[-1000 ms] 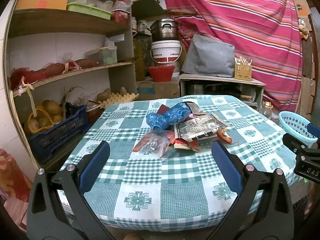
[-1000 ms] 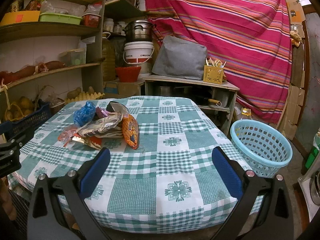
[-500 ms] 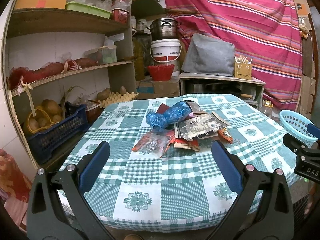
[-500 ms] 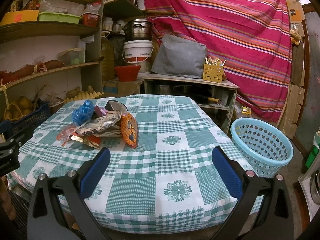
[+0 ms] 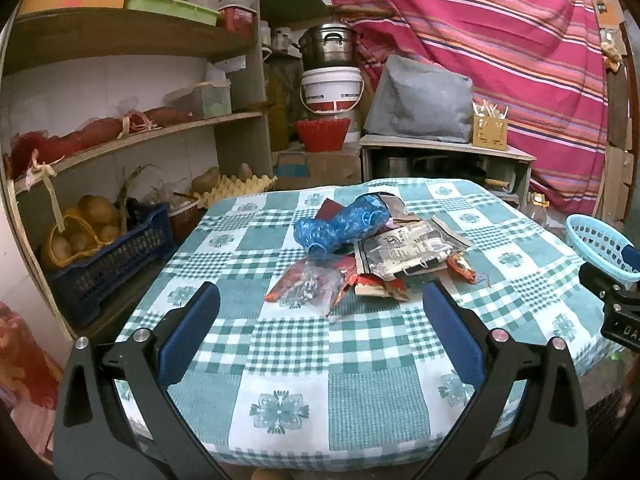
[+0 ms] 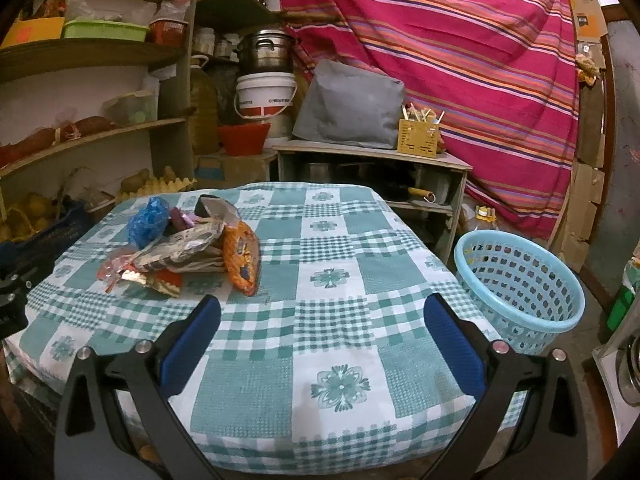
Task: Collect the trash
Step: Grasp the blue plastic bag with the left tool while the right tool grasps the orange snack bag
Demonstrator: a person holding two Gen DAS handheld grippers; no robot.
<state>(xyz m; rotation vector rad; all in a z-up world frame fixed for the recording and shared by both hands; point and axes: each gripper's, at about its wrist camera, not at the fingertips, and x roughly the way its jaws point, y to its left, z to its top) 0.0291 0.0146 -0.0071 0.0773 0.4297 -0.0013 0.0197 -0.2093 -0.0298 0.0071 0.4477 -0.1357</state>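
You had a soft, padded table (image 5: 280,360) in front of you, covered by a woven green-and-white checked cloth with flower squares. The trash lay heaped near its middle: a crumpled blue plastic bottle (image 5: 340,226) lying on its side, a glossy silver printed wrapper (image 5: 404,250) just beside it, a clear crinkled bag (image 5: 312,284) with red edges at the near side, and flat red and gold packets tucked under the pile. From your right wrist view an orange snack packet (image 6: 240,256) stood on edge at the heap's right end.

Your left gripper (image 5: 320,320) was spread wide with nothing between its blue pads, held short of the heap. Your right gripper (image 6: 322,320) was equally wide and empty, over bare cloth to the right of the pile.

A round pale-blue perforated plastic basket (image 6: 520,284) sat on the floor beside the table's right edge. Behind were wooden shelves (image 5: 132,136), a white bucket (image 5: 332,90) under a steel pot, and a striped red cloth (image 6: 460,40).
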